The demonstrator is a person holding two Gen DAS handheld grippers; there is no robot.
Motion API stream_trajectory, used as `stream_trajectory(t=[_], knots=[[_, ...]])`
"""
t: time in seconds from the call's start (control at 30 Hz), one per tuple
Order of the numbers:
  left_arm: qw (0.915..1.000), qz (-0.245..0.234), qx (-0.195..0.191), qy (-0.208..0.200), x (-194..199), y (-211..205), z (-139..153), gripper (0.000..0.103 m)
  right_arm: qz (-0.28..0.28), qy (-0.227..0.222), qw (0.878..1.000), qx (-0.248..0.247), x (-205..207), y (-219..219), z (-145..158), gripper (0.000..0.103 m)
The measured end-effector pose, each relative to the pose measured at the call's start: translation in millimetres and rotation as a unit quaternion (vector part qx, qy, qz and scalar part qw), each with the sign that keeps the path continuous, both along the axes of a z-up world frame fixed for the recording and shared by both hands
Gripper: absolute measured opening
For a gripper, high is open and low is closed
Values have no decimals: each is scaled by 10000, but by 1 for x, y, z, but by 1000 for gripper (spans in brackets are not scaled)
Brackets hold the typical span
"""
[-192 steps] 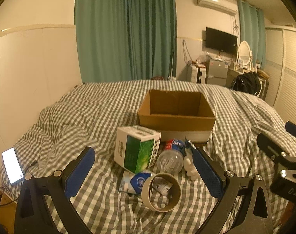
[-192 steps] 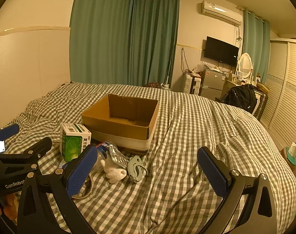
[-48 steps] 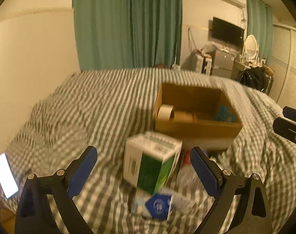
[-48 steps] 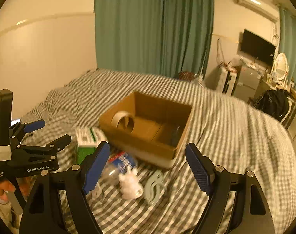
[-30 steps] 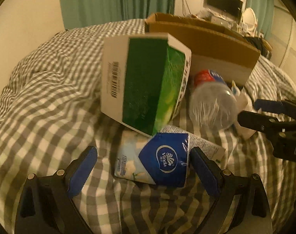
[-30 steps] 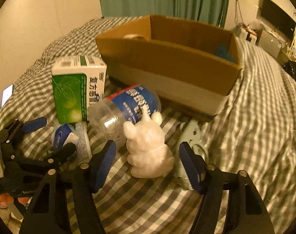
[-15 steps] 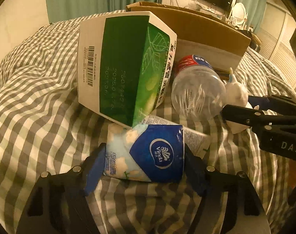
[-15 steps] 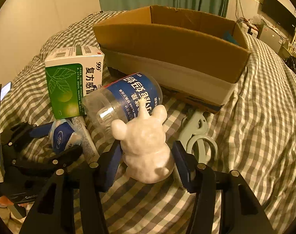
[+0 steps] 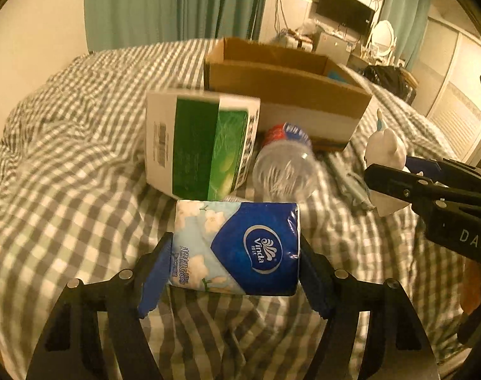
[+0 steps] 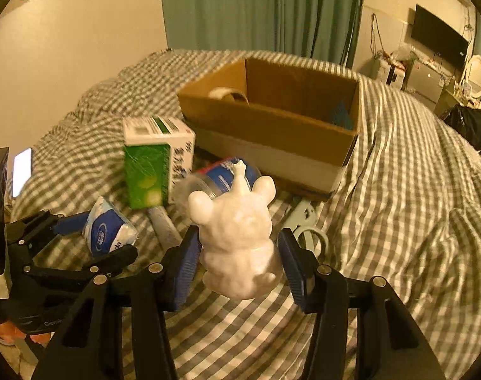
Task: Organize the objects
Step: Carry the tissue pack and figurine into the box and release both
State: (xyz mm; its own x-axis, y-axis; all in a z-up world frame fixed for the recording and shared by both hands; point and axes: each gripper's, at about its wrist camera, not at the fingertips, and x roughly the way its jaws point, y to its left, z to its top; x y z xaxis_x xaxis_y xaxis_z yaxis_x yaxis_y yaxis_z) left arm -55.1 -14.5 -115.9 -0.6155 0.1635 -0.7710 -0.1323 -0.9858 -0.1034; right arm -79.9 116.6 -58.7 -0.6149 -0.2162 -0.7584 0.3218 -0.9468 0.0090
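Note:
My left gripper (image 9: 235, 267) is shut on a blue-and-white tissue pack (image 9: 240, 247), held a little above the checked bedspread; the same tissue pack (image 10: 109, 232) shows in the right wrist view. My right gripper (image 10: 237, 261) is shut on a white animal figurine (image 10: 237, 237), lifted off the bed; the figurine (image 9: 386, 155) appears at right in the left wrist view. Behind them an open cardboard box (image 10: 272, 120) holds a tape roll (image 10: 227, 95) and something blue (image 10: 340, 115). A green-and-white carton (image 9: 202, 145) and a clear plastic bottle (image 9: 284, 164) lie in front of the box.
Pale scissors (image 10: 306, 224) lie on the checked bedspread (image 10: 414, 221) near the box corner, and a grey tube (image 10: 164, 224) by the bottle. A lit phone (image 10: 22, 171) rests at the bed's left edge. Green curtains, a TV and furniture stand beyond.
Both grippers closed in on the pile and shut: the left on the tissue pack, the right on the figurine. Both objects have been lifted and the views have pulled back upward.

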Motion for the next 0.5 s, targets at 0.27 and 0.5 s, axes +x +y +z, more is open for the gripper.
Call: stream_trajectory(t=[0.27,0.5], knots=[[9982,3,-52,591,-6,12,53,74,61,579,9983,-68,17,0,51,50],[9924,-113,-7,1229,-34,25,103,74,71,1123,9936,43,6,1,100,50]])
